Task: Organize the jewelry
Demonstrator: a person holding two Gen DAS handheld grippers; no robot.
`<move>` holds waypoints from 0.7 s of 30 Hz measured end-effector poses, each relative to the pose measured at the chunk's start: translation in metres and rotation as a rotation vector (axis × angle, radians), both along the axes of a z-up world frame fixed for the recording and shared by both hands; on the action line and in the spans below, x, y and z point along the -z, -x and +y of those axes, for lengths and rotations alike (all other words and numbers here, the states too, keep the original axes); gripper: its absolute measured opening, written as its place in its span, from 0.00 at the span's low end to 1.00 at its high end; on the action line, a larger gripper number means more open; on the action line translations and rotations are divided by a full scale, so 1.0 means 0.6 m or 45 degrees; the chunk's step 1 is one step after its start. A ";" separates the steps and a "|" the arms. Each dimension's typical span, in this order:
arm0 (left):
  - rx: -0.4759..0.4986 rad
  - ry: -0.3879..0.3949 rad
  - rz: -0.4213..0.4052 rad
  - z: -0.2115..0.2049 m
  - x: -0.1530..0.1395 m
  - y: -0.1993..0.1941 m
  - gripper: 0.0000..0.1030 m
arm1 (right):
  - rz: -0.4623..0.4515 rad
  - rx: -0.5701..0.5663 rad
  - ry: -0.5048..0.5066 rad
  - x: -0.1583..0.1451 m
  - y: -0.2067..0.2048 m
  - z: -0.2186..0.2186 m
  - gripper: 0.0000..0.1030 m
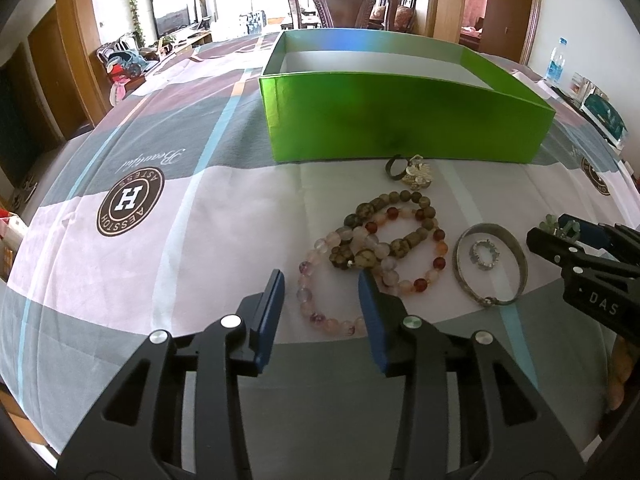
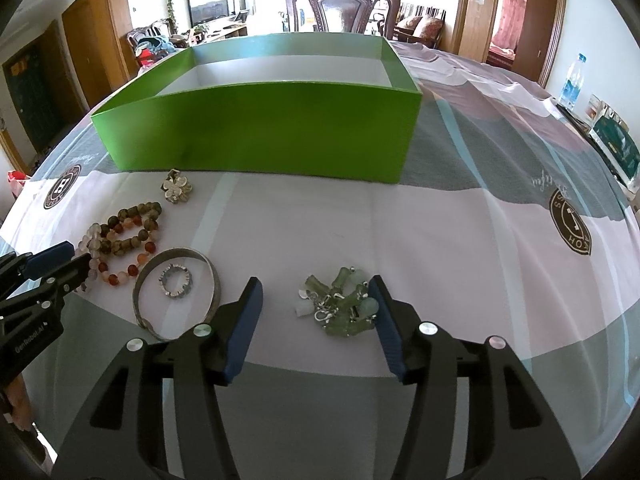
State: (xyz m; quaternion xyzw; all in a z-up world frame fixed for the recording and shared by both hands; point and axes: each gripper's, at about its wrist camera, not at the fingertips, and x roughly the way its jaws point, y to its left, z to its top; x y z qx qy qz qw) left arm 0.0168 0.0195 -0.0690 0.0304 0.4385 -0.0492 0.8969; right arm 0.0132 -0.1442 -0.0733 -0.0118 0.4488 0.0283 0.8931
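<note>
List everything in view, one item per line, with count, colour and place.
green box: 1, green outside, white inside, far side of tablecloth
flower brooch: 1, silvery, beside box front
dark ring: 1, beside brooch
bead bracelets: several overlapping; pale, red, brown; before left gripper
bangle: 1, silver, lies flat
small ring: 1, silver, inside bangle
green jewelry cluster: 1, pale green, between right fingers
tablecloth: 1, pink-grey
chair: 1, dark wood, behind table
left gripper: open
right gripper: open

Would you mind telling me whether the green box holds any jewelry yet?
Seemingly not: the green box is open-topped, and the white floor in view is bare; its near part is hidden behind the front wall.
</note>
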 end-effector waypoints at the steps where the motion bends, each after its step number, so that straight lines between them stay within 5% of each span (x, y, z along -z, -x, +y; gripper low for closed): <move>1: 0.001 0.003 0.000 0.000 0.000 0.000 0.37 | -0.001 0.000 -0.001 0.000 0.000 0.000 0.53; 6: 0.014 0.013 -0.004 -0.001 0.000 0.002 0.27 | -0.007 -0.001 -0.001 0.000 0.000 0.001 0.51; 11: 0.022 0.018 -0.006 -0.004 -0.001 0.003 0.08 | -0.014 -0.021 -0.011 -0.002 0.001 0.001 0.29; 16: 0.035 0.065 0.013 0.005 -0.003 -0.001 0.08 | -0.020 -0.029 0.005 -0.005 0.001 0.005 0.24; 18: 0.048 0.100 0.034 0.013 -0.007 -0.005 0.08 | -0.033 -0.029 0.006 -0.014 0.002 0.005 0.08; 21: 0.063 0.137 0.014 0.023 -0.028 -0.006 0.08 | -0.055 -0.025 -0.018 -0.032 0.002 0.002 0.08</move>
